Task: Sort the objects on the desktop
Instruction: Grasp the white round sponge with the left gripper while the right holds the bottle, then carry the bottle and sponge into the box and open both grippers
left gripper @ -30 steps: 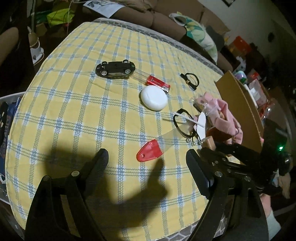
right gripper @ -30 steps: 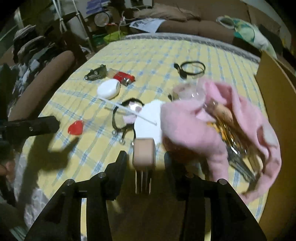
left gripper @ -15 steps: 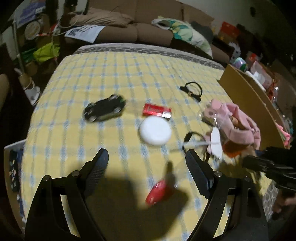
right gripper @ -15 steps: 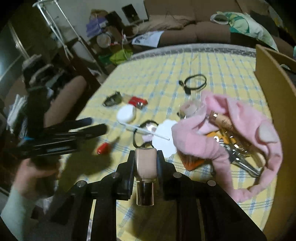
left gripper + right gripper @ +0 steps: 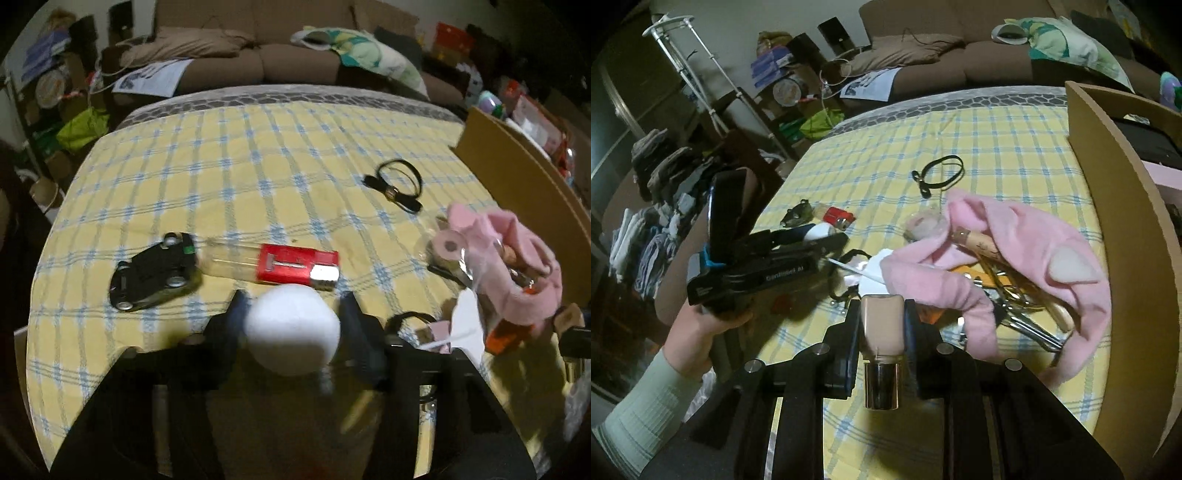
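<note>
While the right gripper (image 5: 882,314) holds a beige bottle (image 5: 881,325) clamped above the checked cloth (image 5: 258,166), the left gripper (image 5: 291,314) is closing round the white puck (image 5: 291,328), seemingly not yet gripped. Step: pick-up. Next, judged: firm the grip, lift, carry to the cardboard box (image 5: 1126,221).
</note>
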